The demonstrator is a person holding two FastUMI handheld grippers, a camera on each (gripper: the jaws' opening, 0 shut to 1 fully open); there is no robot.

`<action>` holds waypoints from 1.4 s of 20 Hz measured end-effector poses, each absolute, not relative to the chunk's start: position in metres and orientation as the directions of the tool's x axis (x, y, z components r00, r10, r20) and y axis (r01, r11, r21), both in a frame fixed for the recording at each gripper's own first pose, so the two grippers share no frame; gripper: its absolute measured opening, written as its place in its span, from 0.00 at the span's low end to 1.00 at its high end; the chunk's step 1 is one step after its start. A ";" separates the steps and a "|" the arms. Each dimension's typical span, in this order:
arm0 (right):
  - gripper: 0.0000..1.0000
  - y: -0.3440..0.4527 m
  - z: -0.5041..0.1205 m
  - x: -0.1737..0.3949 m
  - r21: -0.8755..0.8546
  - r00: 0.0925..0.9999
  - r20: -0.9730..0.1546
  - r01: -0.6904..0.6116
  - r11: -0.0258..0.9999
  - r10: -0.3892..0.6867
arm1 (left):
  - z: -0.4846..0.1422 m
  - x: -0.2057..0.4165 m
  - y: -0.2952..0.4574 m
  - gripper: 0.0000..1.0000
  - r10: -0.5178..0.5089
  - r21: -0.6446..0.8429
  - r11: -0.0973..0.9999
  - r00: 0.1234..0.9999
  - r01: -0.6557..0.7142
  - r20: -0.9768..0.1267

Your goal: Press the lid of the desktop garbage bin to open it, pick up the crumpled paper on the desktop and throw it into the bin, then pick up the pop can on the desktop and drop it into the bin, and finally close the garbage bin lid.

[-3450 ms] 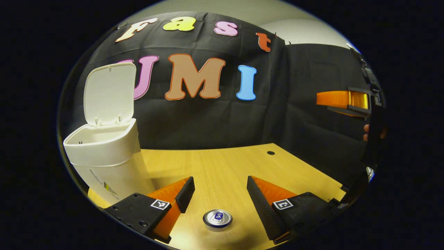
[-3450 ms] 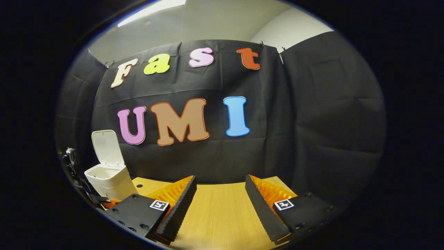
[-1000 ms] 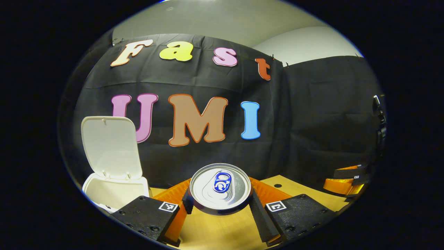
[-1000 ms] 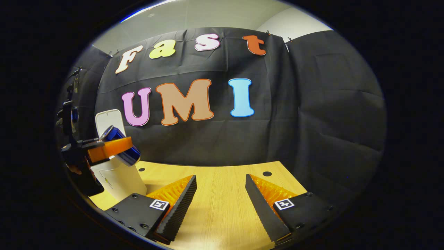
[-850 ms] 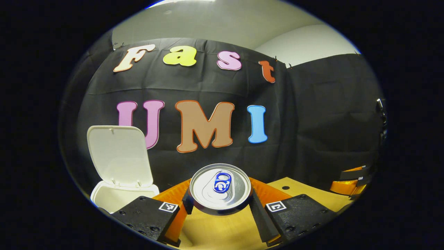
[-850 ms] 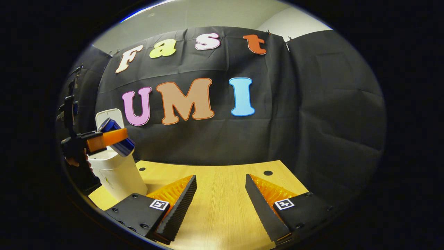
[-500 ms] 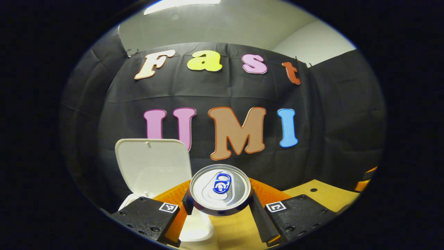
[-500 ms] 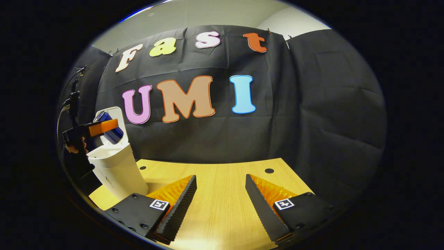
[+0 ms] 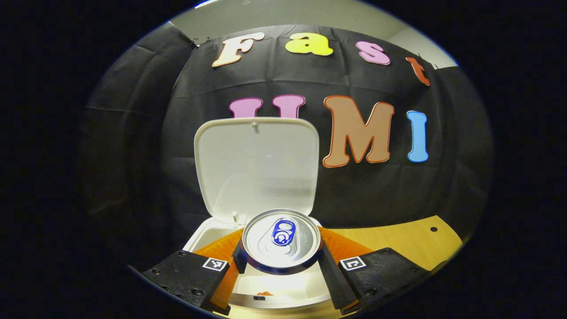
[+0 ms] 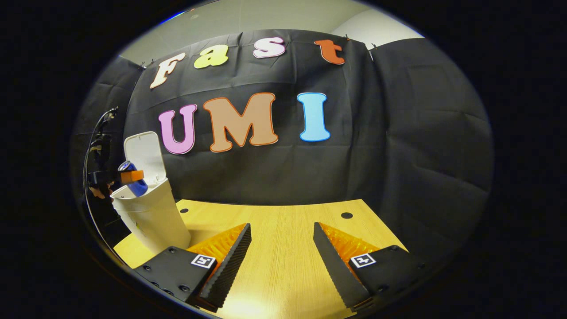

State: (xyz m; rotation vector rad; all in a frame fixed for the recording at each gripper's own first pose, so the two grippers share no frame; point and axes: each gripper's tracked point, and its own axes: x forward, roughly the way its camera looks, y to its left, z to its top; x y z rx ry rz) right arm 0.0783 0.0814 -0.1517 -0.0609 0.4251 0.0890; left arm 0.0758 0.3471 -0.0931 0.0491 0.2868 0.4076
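In the left gripper view, the left gripper (image 9: 281, 257) grasps the pop can (image 9: 281, 239), one finger pressed to each side of it. The can's silver top, with its blue pull tab, faces the camera. The can is held in the air directly over the open mouth of the white garbage bin (image 9: 195, 235), whose inside shows below and between the fingers. The bin lid (image 9: 257, 164) stands raised behind the can, hinged at the bin's far edge, its pale underside turned toward the camera. A small orange-brown speck lies low inside the bin (image 9: 265, 293); it is too small to identify, and it may be no more than a reflection. To the right, a strip of the wooden worktop (image 9: 398, 235) shows, with a small dark hole in it.

In the right gripper view, the right gripper (image 10: 281, 257) hangs low above the worktop (image 10: 283, 221), its jaws spread wide with nothing between them. Far off at the left stands the bin (image 10: 153, 217), near the worktop's left end, lid (image 10: 145, 155) up. The left gripper (image 10: 128, 177) holds the blue-sided can (image 10: 133, 184) tilted at the bin's rim, with part of a hand (image 10: 98, 191) behind it.
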 end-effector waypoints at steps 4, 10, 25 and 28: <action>0.95 0.082 -0.153 0.077 -0.045 0.905 -0.419 -0.101 0.994 0.073 | -0.096 0.074 0.352 0.81 0.411 0.115 0.912 0.872 -0.394 -0.267; 0.95 0.084 -0.154 0.076 -0.042 0.905 -0.419 -0.103 0.994 0.076 | -0.025 0.083 0.333 0.93 0.367 0.148 0.923 0.929 -0.356 -0.055; 0.95 0.100 -0.173 0.073 0.002 0.883 -0.453 -0.133 0.991 0.119 | 0.121 0.152 0.361 0.93 0.350 0.147 0.922 0.933 -0.359 0.080; 0.95 0.091 -0.174 0.072 -0.005 0.883 -0.459 -0.111 0.994 0.096 | 0.109 0.177 0.376 0.93 0.362 0.129 0.924 0.932 -0.360 0.002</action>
